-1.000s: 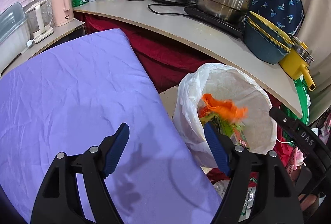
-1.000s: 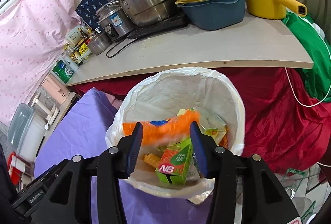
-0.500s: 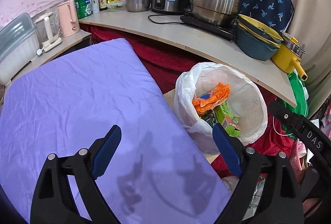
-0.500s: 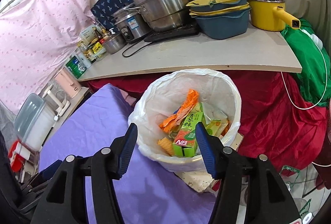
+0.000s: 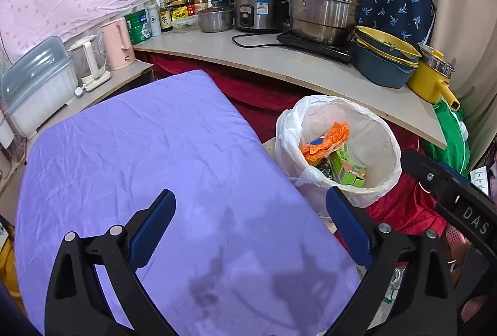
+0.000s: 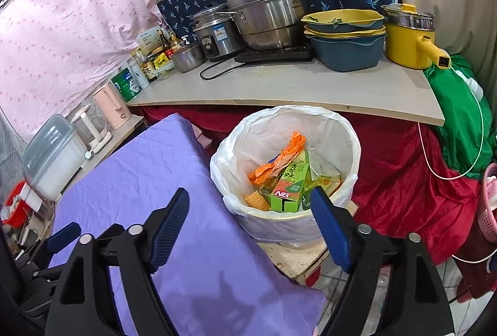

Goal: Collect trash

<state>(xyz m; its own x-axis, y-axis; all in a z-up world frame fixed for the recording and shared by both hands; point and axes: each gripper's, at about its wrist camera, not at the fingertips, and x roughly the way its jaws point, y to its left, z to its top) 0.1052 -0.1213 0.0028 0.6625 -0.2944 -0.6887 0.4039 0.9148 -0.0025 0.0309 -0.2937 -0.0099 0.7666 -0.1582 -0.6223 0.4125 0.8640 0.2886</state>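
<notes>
My left gripper [image 5: 250,227] and right gripper [image 6: 250,225] have just been opening; both now stand wide, nothing between the jaws, because the load is released. Both hang over the purple cloth [image 5: 139,165], which shows no litter. Beyond its edge, the lined bin [image 6: 351,149] holds the orange wrapper [image 6: 279,159] and green carton [image 6: 290,185], placed beside the table for short drops.

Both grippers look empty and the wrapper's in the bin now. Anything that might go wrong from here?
1. The bin stands on a small board hard against the purple table; a sideways knock might tip it.
2. The orange wrapper and green carton lean high on the pile, so more trash may spill.
</notes>
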